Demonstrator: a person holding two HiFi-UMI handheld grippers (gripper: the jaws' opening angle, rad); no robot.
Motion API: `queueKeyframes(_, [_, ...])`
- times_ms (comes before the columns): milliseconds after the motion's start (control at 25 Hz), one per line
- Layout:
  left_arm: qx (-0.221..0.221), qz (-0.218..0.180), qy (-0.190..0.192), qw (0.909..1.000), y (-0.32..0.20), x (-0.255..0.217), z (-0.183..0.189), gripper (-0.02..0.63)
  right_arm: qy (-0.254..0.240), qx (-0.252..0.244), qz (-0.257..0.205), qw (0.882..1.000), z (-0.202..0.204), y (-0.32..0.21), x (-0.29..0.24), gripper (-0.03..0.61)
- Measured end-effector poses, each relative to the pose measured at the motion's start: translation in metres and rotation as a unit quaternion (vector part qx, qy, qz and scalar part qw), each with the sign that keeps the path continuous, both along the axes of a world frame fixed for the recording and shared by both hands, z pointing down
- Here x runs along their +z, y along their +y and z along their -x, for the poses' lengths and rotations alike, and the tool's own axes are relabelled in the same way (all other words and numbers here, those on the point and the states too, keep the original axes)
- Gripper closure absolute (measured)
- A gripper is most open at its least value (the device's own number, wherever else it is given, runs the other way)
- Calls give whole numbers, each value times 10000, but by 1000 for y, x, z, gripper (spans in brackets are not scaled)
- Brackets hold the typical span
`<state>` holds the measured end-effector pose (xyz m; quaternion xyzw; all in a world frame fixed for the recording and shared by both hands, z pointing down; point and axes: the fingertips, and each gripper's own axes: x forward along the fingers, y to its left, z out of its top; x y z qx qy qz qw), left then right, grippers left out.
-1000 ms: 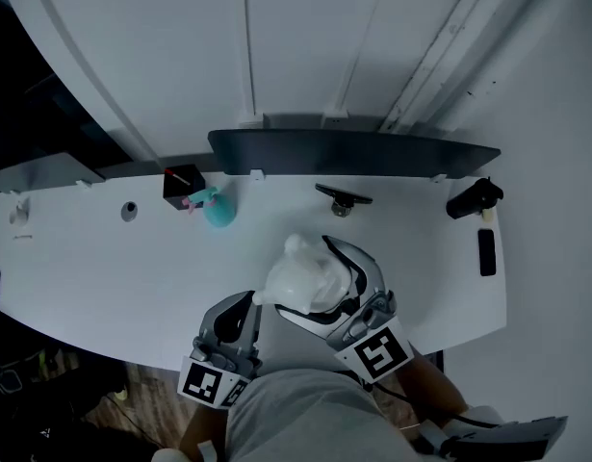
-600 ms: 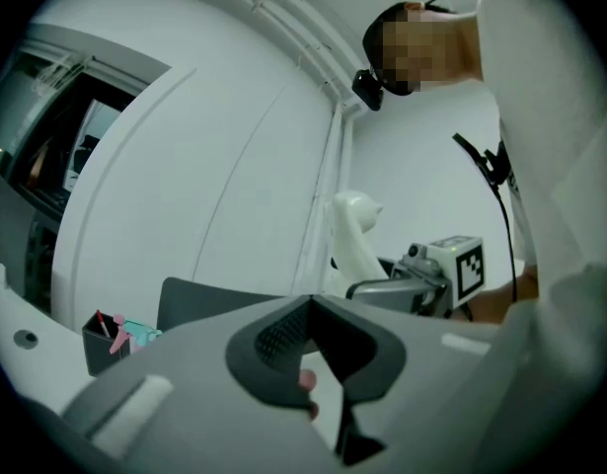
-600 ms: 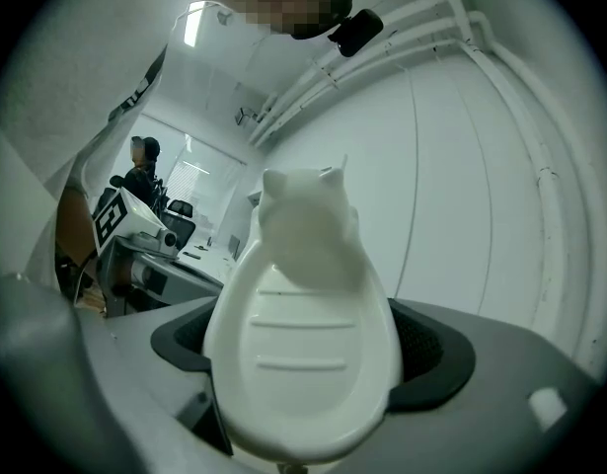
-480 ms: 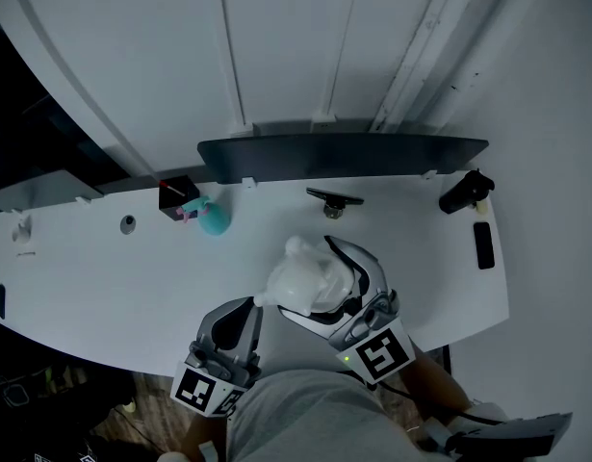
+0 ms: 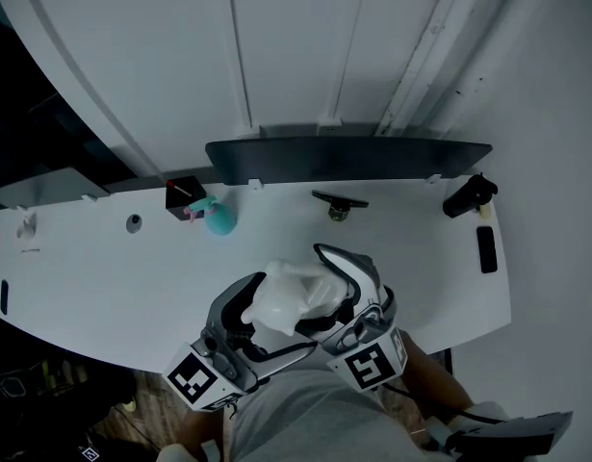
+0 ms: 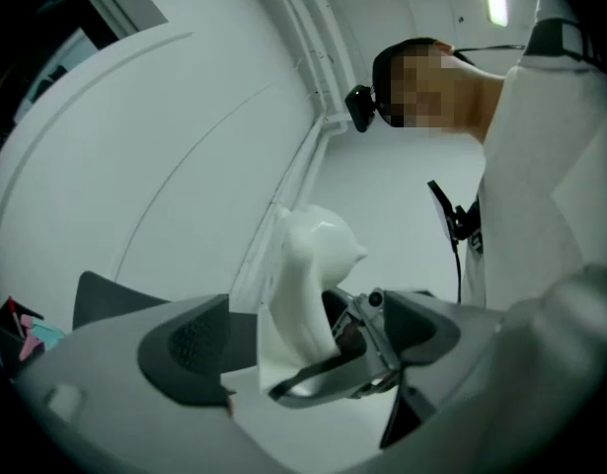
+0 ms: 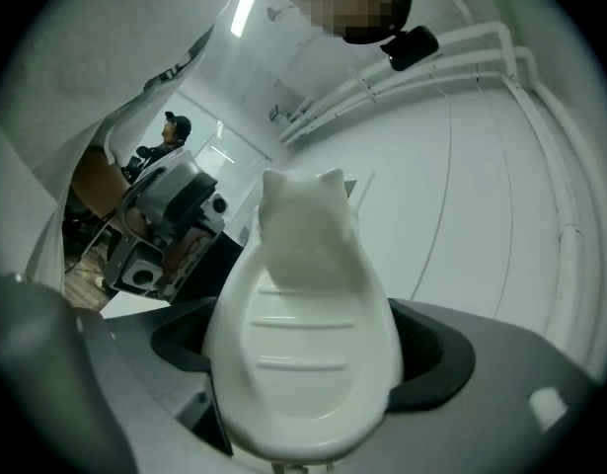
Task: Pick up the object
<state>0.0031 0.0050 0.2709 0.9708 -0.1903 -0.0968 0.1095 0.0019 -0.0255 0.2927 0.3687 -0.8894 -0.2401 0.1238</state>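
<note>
A glossy white moulded object (image 5: 291, 295) with two small ear-like points hangs above the white table's (image 5: 84, 277) near edge. My right gripper (image 5: 334, 295) is shut on it; in the right gripper view both dark pads (image 7: 436, 349) press the sides of the object (image 7: 303, 334). My left gripper (image 5: 260, 330) has come in from the left, and its jaws are opening. In the left gripper view the object (image 6: 305, 270) stands between the jaws of my left gripper (image 6: 308, 349), with a small gap to the left pad (image 6: 189, 349).
Along the table's far edge stand a black box (image 5: 183, 195), a teal spray bottle (image 5: 218, 218), a long dark bar (image 5: 344, 152), a small black fitting (image 5: 339, 203) and a black device (image 5: 469, 198). A black slab (image 5: 486, 248) lies at the right. My body is just behind the grippers.
The left gripper has swung up and right from beside the object, and its jaws now stand spread around it. The object has shifted a little to the left in the right gripper.
</note>
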Motion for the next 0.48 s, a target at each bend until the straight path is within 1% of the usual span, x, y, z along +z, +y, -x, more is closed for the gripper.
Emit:
queueKeyframes(120, [169, 2, 47, 9998, 1, -3, -11, 138, 340, -103, -304, 9989, 10, 6, 1, 74])
queueKeyframes(200, [139, -26, 139, 9998, -1, -7, -15, 141, 515, -154, -491, 9973, 15, 12, 1, 74])
queueKeyframes(240, [47, -81, 184, 9998, -3, -9, -15, 162, 560, -176, -557, 9967, 17, 14, 1, 74])
queueKeyframes(280, [-86, -153, 204, 9996, -6, -10, -13, 218, 577, -188, -600, 9964, 19, 15, 0, 72])
queueKeyframes(320, [-222, -225, 190, 9993, -9, -11, -12, 312, 578, -191, -628, 9962, 20, 16, 0, 72])
queueKeyframes(400, [-409, -328, 130, 9985, -11, -11, -10, 354, 588, -184, -665, 9959, 20, 17, -1, 72])
queueKeyframes(480, [-522, -396, 134, 9978, -11, -12, -9, 368, 581, -204, -720, 9955, 20, 19, -3, 69])
